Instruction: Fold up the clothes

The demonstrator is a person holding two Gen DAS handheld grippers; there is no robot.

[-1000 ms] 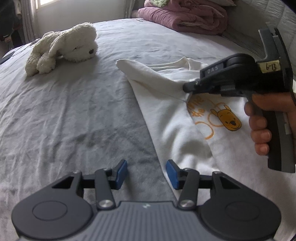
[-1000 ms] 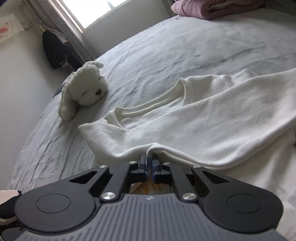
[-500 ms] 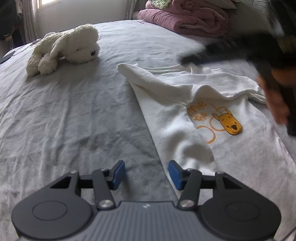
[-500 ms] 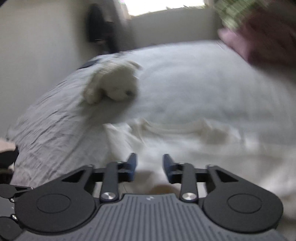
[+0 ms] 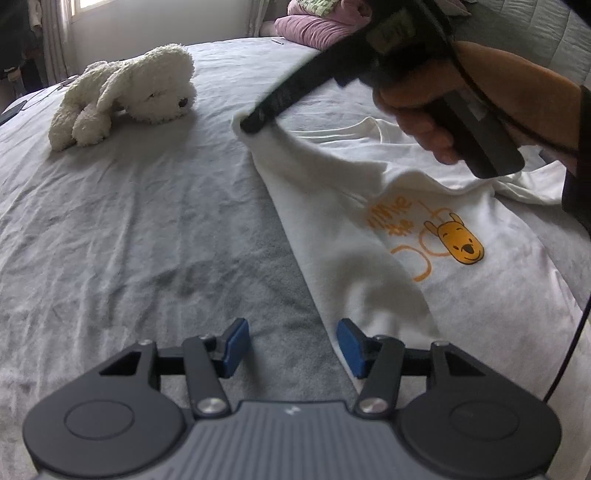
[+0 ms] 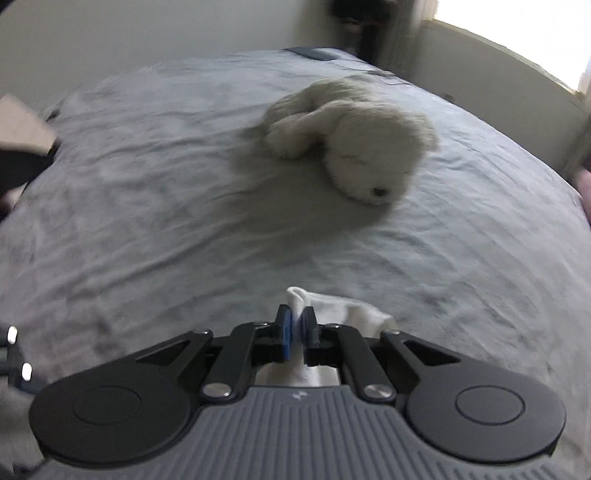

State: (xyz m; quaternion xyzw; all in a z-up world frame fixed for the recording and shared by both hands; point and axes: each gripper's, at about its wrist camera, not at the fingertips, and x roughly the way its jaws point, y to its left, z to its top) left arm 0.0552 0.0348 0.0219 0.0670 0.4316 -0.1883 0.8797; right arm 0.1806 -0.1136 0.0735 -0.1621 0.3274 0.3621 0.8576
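Right hand-held gripper (image 6: 295, 325) is now pinching the t-shirt (image 5: 369, 236) at its far corner, having let go of the folded edge it held a second ago. Left hand-held gripper (image 5: 291, 341) is waiting wide open by the near hem on the bed (image 5: 147, 221), so probably another fold is coming.

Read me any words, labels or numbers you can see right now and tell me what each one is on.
White T-shirt: orange handwritten lettering beside the yellow bear face; it lies at an angle and cannot be read reliably.
Right gripper: a yellowish label on its body, too blurred to read.
Left gripper: no text visible.
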